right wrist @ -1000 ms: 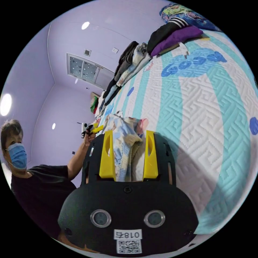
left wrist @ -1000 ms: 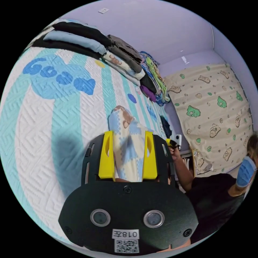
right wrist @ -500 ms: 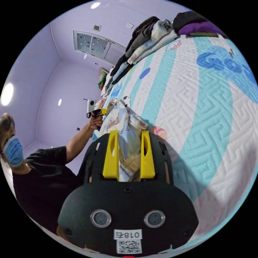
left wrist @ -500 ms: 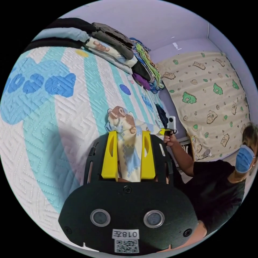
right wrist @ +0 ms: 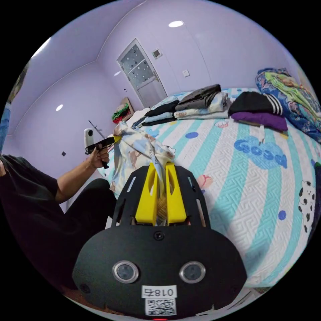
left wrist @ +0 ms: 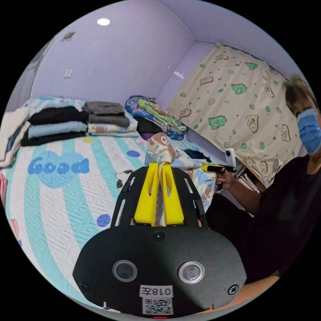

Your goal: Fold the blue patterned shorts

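The blue patterned shorts [left wrist: 166,149], cream and light blue with brown bears, hang in the air over the near edge of the bed, stretched between both grippers. In the left gripper view, my left gripper [left wrist: 159,164] is shut on one bunched end of the cloth. My right gripper [left wrist: 210,168] shows further right in a hand, pinching the other end. In the right gripper view, my right gripper [right wrist: 159,164] is shut on the shorts [right wrist: 133,151], and my left gripper [right wrist: 113,138] holds the far corner.
The bed's quilt [left wrist: 63,200] has teal stripes and blue motifs. Stacks of folded clothes [left wrist: 57,125] line its far side, with a loose colourful heap [left wrist: 155,115] beside them. A patterned curtain [left wrist: 234,97] hangs behind. A person in a black shirt [left wrist: 284,207] stands at the bedside.
Both pairs of jaws have closed tight on the cloth. The shorts have come up off the quilt and now spread between the two raised grippers. Both cameras have rolled and tilted.
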